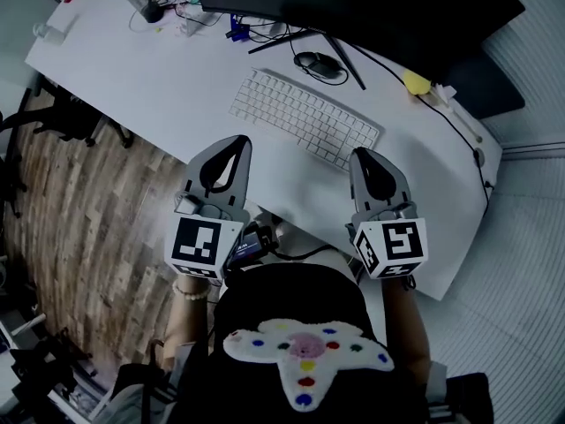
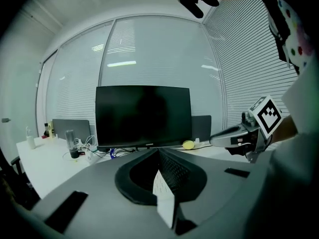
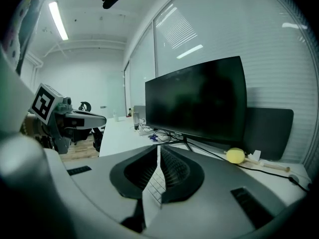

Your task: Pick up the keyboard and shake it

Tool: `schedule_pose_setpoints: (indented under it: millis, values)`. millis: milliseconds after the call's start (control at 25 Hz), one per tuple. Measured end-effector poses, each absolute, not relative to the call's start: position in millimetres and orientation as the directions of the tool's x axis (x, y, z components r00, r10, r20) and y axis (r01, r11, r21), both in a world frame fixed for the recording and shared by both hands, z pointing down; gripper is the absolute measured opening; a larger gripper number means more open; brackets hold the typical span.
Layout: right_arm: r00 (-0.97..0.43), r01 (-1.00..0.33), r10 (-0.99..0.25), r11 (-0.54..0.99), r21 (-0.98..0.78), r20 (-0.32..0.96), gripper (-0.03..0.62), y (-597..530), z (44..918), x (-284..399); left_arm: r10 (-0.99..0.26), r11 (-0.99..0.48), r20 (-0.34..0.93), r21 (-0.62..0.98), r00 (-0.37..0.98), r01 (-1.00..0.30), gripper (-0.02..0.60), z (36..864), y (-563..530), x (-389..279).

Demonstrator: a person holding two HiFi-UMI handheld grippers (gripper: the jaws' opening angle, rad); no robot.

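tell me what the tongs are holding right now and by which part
Nothing is held. The left tongs and right tongs are both shut with nothing between them; the keyboard lies on the desk.

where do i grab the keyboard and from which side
Grip the keyboard by its two short ends, one gripper each, coming in low from the outer sides. It is long, thin and flat on the desk, so end grips likely balance it. The left gripper and right gripper, both shut, must open first.

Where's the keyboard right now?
In the head view, the white keyboard lies flat at the centre of the desk, just in front of the mouse and monitor.
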State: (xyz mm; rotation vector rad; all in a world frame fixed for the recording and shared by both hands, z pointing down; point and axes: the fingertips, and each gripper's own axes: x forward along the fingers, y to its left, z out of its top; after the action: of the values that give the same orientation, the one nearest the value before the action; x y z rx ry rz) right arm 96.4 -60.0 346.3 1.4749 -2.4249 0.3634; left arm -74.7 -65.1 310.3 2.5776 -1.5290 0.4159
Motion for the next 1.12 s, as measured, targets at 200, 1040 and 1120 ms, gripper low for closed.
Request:
schedule_pose_setpoints:
  millis: [200, 1040, 1120]
  values:
    - [-0.353, -0.932, -0.847, 0.356, -0.070, 0.398, 0.043, -68.5, 364.6, 118.1, -0.813, -0.534, 0.297, -0.039, 0.501, -0.845, 0.017, 315.3, -81.4, -65.0]
    - [-0.254, -0.958, -0.748, 0.109, -0.264, 0.613, 0.282, -87.2, 499.7, 160.5, -0.761, -0.576, 0.376, -0.019, 0.528, -0.817, 0.017, 345.8, -106.0, -63.7]
    - [-0.263, -0.952, -0.740, 0.093, -0.292, 0.619, 0.290, -87.4, 509.3, 162.0, -0.760, -0.574, 0.382, -0.016, 0.525, -0.819, 0.017, 348.6, -106.2, -64.8]
